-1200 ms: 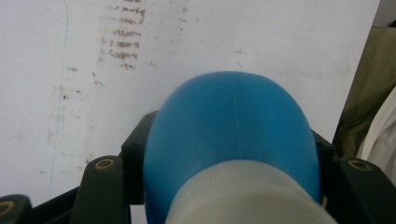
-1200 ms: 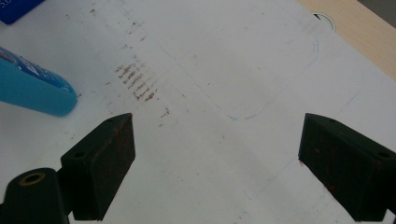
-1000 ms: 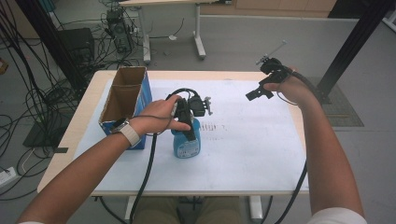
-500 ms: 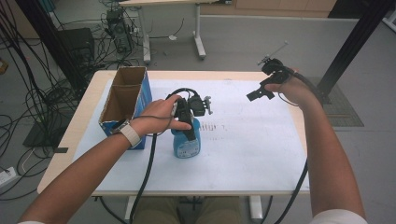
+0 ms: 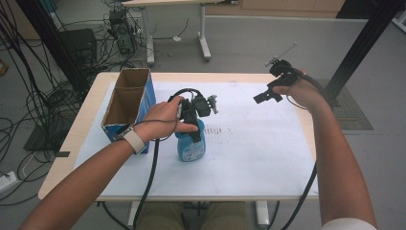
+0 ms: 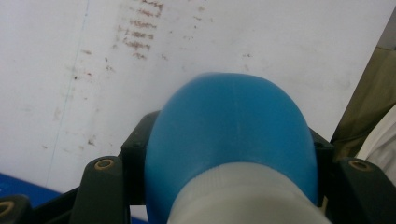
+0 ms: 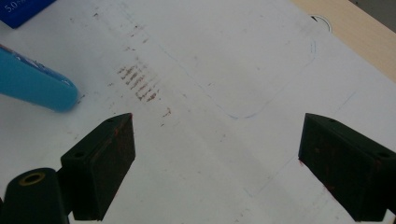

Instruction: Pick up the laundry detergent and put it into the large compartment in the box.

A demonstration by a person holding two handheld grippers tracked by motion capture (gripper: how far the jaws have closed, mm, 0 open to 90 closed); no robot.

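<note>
A blue plastic bottle (image 5: pixel 191 147) with a white neck stands upright on the white sheet (image 5: pixel 258 158), near the middle of the table. My left gripper (image 5: pixel 195 130) comes down on it from above and is shut on its top. In the left gripper view the bottle's blue shoulder (image 6: pixel 229 126) sits pressed between the two black jaws. My right gripper (image 5: pixel 265 96) hangs in the air over the table's far right, open and holding nothing. In the right gripper view its jaws stand wide apart above the sheet (image 7: pixel 219 93), with the bottle (image 7: pixel 35 84) off to the left.
An open cardboard box (image 5: pixel 125 104) with blue sides stands at the table's left, close beside my left hand. Brown smudges (image 5: pixel 220 130) mark the sheet right of the bottle. Cables trail from both grippers off the front edge. Beyond the table are another desk's legs and floor cables.
</note>
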